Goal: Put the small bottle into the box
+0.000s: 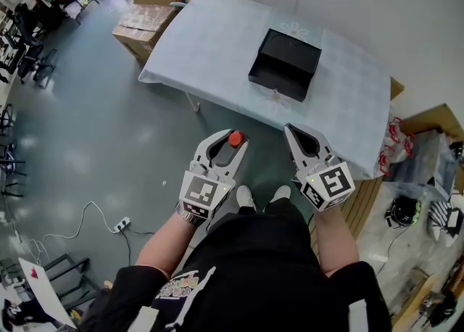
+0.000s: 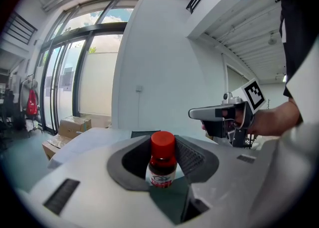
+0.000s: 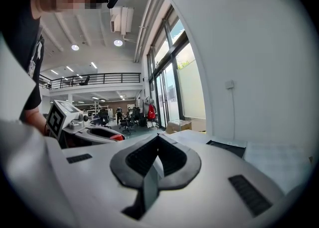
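Holds small bottle [image 2: 162, 165] upright in left gripper [image 1: 230, 143], short of counter [image 1: 210, 40]; shows right gripper [image 1: 293, 131] closed, empty. Best carried toward box [image 1: 285, 64] at 1 o'clock, kept upright, lowered inside before release.

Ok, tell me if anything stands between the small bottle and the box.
Nothing visible does. The left gripper holds the small bottle short of the table. Only bare cloth lies between the table's near edge and the open black box. The right gripper, jaws shut and empty, is off to the side of that path.
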